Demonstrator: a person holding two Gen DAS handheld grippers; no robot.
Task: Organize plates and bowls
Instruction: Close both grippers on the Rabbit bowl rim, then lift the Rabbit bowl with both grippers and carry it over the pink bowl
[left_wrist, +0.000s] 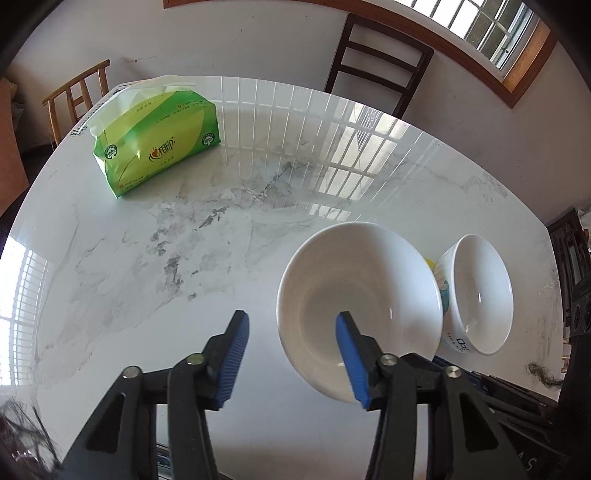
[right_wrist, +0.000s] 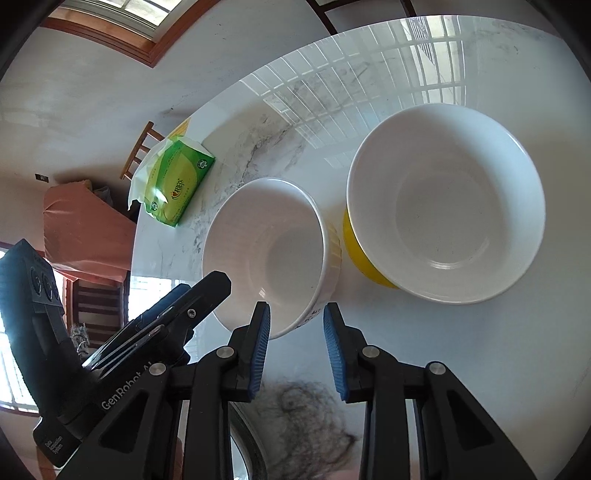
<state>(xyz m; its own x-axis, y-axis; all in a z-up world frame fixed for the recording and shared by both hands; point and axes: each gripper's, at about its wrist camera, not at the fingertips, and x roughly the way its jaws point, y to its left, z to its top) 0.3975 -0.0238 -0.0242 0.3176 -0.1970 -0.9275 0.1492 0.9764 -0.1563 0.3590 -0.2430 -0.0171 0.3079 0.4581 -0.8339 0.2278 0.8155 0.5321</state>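
On the marble table (left_wrist: 147, 258), the left gripper (left_wrist: 291, 358) straddles a white bowl's (left_wrist: 360, 295) near rim, fingers released. Beside it, the right gripper (right_wrist: 295, 350), fingers likewise released, brackets a printed bowl (right_wrist: 266, 251) next to a yellow-sided one (right_wrist: 447, 206).

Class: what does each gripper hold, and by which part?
Left gripper: nothing, jaws open astride the white bowl's rim. Right gripper: astride the lettered bowl's rim; grip cannot be told.
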